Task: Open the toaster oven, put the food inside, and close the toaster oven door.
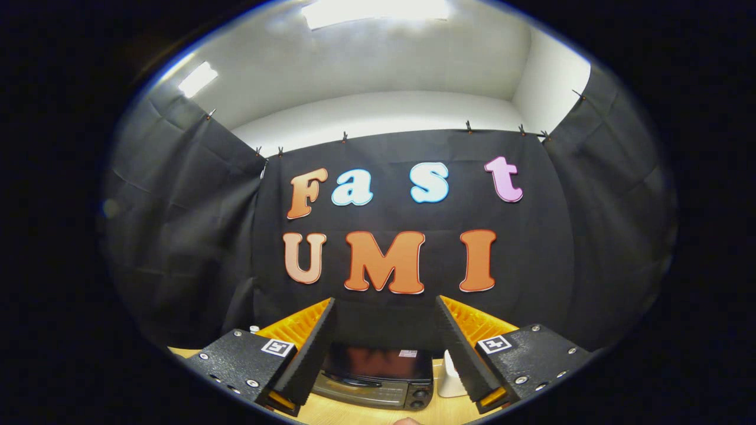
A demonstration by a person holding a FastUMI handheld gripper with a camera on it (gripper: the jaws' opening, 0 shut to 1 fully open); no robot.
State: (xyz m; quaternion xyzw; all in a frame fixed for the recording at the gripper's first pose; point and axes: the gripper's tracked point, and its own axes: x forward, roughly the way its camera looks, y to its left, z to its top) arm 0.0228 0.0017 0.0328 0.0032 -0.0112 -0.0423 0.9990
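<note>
Gripper view is showing us a pale wooden table (366, 413) inside a booth, with black cloth hanging on three sides and a white ceiling with lit panels above. We are seeing the gripper (387, 316) holding its fingers wide apart, gripping nothing. The toaster oven (375, 375) is sitting on the table between and below the fingers, its door closed. A small white object (452, 378) is standing just beside it, partly hidden by one finger.
</note>
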